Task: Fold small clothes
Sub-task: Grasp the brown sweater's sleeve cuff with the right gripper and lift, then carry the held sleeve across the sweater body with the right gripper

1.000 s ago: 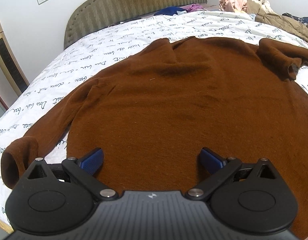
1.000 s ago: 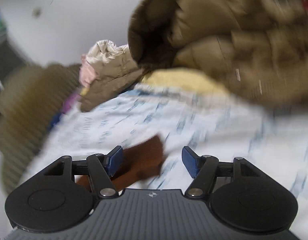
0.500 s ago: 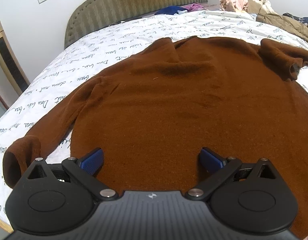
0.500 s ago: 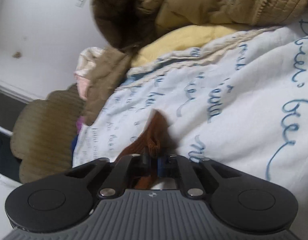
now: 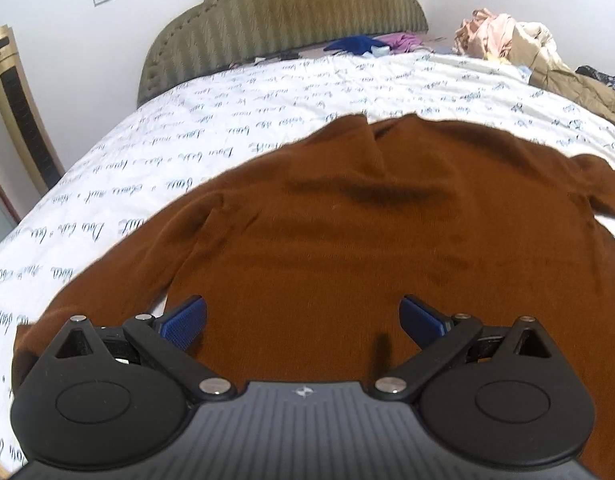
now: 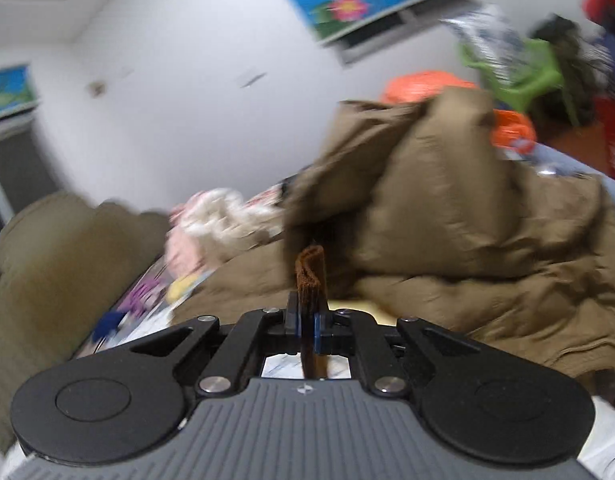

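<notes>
A brown knit sweater (image 5: pixel 347 240) lies flat on the white printed bedsheet (image 5: pixel 227 128), collar toward the headboard. Its left sleeve (image 5: pixel 119 264) stretches out toward the bed's left edge. My left gripper (image 5: pixel 303 320) is open and empty, just above the sweater's lower hem. My right gripper (image 6: pixel 306 316) is shut on the cuff of the sweater's right sleeve (image 6: pixel 310 274), which sticks up between the pads, lifted off the bed.
An olive padded jacket (image 6: pixel 467 232) and pale crumpled clothes (image 6: pixel 211 220) are heaped at the bed's right side. A padded headboard (image 5: pixel 283 20) stands at the far end. A gold tower fan (image 5: pixel 19 112) stands left of the bed. Blue and purple garments (image 5: pixel 359 44) lie near the headboard.
My right gripper closed on the right sleeve's cuff and lifted it, tilting up away from the sheet. The left gripper shifted slightly left and stayed open.
</notes>
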A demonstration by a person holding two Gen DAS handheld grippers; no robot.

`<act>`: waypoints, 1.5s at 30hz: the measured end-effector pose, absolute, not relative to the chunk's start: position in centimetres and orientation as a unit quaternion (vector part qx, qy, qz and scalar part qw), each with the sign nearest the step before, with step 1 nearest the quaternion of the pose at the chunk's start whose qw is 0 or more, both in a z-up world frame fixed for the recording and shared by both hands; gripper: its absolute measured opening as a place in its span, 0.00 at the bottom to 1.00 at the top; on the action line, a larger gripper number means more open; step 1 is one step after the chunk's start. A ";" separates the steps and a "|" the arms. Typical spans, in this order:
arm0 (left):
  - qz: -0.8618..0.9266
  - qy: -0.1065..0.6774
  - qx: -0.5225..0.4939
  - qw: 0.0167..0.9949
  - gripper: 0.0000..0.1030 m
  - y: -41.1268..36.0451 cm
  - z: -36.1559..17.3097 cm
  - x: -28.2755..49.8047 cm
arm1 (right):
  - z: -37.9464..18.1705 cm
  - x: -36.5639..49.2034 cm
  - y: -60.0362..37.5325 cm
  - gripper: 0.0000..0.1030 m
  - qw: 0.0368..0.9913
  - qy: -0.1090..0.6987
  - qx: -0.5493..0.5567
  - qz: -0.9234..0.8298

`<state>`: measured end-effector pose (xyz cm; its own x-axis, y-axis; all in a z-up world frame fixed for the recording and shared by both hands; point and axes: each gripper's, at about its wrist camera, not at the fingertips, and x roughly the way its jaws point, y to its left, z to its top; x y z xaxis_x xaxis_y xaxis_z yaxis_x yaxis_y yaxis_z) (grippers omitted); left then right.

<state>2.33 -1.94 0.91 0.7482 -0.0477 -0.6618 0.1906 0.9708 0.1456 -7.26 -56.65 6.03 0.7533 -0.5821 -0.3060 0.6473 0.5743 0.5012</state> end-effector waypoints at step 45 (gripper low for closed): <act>0.023 0.335 0.129 0.933 1.00 0.5 -0.3 4.0 | 2.8 16.0 -14.8 0.11 0.950 0.271 0.125 0.095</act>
